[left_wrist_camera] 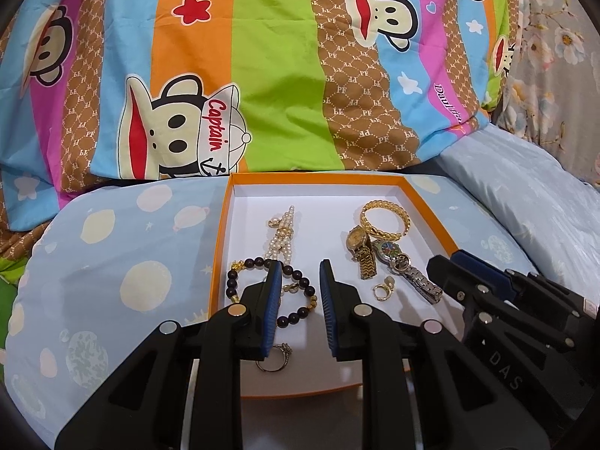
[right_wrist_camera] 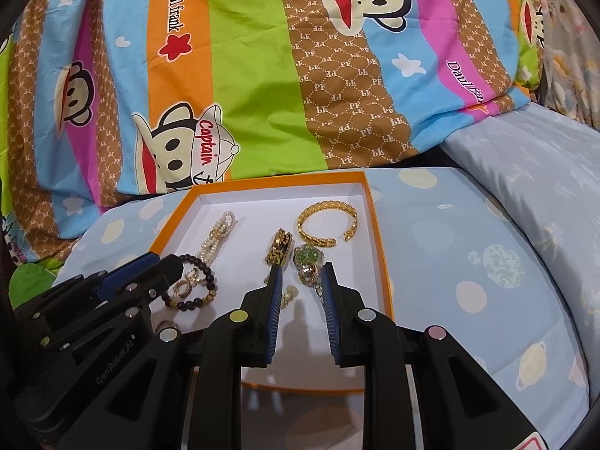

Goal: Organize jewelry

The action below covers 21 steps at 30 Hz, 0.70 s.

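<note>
Orange box point(left_wrist_camera: 219, 247), on bed: pearl strand point(left_wrist_camera: 279, 236) at 11 o'clock, gold bangle point(left_wrist_camera: 382, 217) at 1, watches point(left_wrist_camera: 392, 258) grouped beside it. Left gripper point(left_wrist_camera: 300, 292), right gripper point(right_wrist_camera: 300, 288): jaws narrow, nothing held, probably poised for sorting.

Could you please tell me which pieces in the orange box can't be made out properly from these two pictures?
- Dark bead bracelet: left wrist view, part hidden behind the left gripper finger.
- Silver ring: left wrist view, top covered by that finger; right wrist view, barely visible.
- Silver watch: right wrist view, strap hidden by the right gripper.
- Small gold earring: too small for detail.
</note>
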{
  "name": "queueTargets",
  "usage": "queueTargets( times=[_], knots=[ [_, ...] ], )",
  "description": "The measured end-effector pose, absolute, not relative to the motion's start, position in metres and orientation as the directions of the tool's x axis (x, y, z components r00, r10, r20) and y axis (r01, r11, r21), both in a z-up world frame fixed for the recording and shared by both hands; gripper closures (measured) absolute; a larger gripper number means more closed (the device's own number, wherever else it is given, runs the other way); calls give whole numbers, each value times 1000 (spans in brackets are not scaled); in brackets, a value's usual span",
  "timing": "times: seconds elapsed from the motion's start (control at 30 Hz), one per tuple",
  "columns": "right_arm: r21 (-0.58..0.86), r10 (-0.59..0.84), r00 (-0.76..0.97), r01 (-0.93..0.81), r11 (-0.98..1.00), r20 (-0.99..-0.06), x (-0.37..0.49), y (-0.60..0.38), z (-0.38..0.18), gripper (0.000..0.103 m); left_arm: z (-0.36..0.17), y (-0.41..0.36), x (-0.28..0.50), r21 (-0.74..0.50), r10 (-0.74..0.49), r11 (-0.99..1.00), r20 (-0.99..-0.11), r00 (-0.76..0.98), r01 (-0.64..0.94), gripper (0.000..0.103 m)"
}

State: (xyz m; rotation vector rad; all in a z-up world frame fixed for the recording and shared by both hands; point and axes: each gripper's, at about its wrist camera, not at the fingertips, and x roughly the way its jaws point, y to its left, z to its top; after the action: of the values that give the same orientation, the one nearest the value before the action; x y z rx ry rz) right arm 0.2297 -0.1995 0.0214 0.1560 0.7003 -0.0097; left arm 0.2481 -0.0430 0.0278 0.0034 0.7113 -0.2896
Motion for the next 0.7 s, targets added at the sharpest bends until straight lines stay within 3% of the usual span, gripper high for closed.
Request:
queueTargets(
  times=[0.5, 0.63, 0.7],
  knots=[
    [157, 18, 760, 111, 981, -650, 188, -206, 17, 81, 31, -44, 210, -70, -251, 961, -627, 738, 268, 83],
    [131, -7, 765, 118, 984, -644, 177, -198, 14, 68, 28, -38, 200, -72, -238, 966, -625, 743, 248, 83],
    [108, -23, 768, 119, 987, -640, 172, -193, 13, 68, 27, -35, 195, -66, -225, 969, -623, 749, 236, 75]
  ],
)
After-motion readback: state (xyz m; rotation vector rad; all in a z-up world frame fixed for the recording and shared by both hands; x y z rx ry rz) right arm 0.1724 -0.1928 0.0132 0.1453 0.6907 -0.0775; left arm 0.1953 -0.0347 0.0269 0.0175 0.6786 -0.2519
